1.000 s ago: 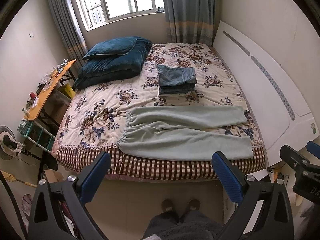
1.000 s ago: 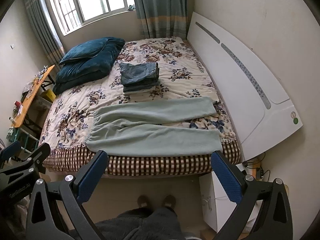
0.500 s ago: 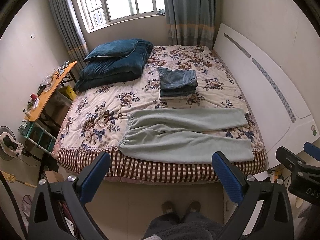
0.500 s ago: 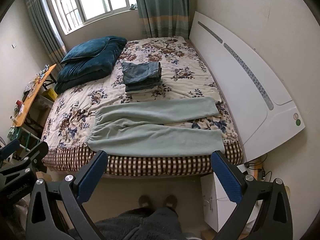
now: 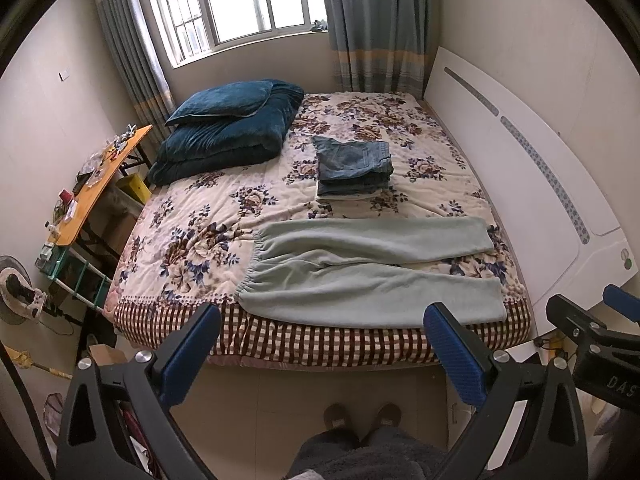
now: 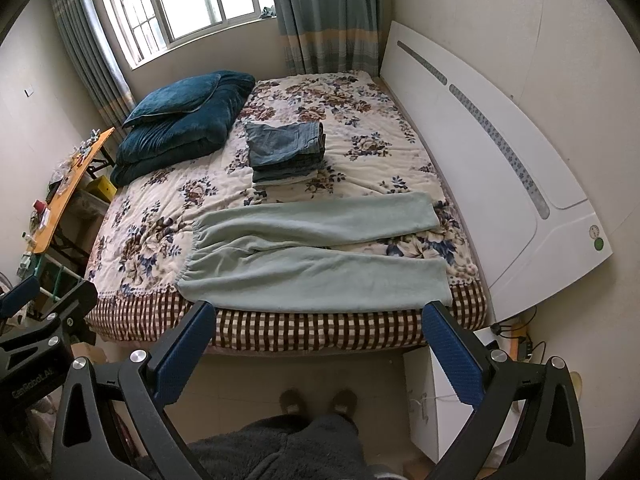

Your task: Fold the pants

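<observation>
Pale green pants (image 5: pixel 360 272) (image 6: pixel 312 256) lie spread flat along the near edge of the bed (image 5: pixel 320 344) (image 6: pixel 320 330), waistband to the left and both legs pointing right. My left gripper (image 5: pixel 320 344) hangs open above the floor in front of the bed, short of the pants, holding nothing. My right gripper (image 6: pixel 318 340) is likewise open and empty, level with the checked bed edge. Each gripper shows at the edge of the other's view.
A stack of folded jeans (image 5: pixel 354 168) (image 6: pixel 286 152) sits mid-bed behind the pants. A dark blue quilt with a pillow (image 5: pixel 228 132) lies at the back left. A white headboard (image 5: pixel 540 184) runs along the right. An orange side table (image 5: pixel 96 176) stands left. The person's slippered feet (image 6: pixel 318 400) are on the floor.
Both grippers have dropped and tilted slightly, so the bed and pants sit a little lower and nearer in view. Jaws stay open; the pants have not moved.
</observation>
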`<state>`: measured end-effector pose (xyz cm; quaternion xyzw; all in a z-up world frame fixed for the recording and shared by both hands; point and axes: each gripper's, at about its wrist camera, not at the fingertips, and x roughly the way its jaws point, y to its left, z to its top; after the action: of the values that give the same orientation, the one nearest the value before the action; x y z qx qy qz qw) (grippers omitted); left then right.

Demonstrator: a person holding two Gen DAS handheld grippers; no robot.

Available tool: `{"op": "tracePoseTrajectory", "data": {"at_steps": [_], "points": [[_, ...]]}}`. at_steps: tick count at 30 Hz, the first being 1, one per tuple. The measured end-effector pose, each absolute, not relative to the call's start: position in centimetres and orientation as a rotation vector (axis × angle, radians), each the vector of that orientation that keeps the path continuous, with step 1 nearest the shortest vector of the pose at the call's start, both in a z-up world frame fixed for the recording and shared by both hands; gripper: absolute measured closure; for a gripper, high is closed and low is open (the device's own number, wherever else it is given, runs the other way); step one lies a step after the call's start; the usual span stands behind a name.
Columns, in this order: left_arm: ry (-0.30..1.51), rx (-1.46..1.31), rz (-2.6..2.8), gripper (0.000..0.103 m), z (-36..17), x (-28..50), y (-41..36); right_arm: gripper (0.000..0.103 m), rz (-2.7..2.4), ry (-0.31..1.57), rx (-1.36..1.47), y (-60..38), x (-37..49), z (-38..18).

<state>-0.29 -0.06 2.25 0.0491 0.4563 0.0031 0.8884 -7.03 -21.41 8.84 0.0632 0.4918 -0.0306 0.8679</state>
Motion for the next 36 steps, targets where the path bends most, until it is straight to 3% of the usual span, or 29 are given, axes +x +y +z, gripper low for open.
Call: {"op": "tracePoseTrajectory", "data": {"at_steps": [36], "points": [[0.947,0.090,0.006,0.000,2.0,-1.0,-1.4,0.000,-0.057,1.032,0.138,-21.2,-7.4,8.5]]}}
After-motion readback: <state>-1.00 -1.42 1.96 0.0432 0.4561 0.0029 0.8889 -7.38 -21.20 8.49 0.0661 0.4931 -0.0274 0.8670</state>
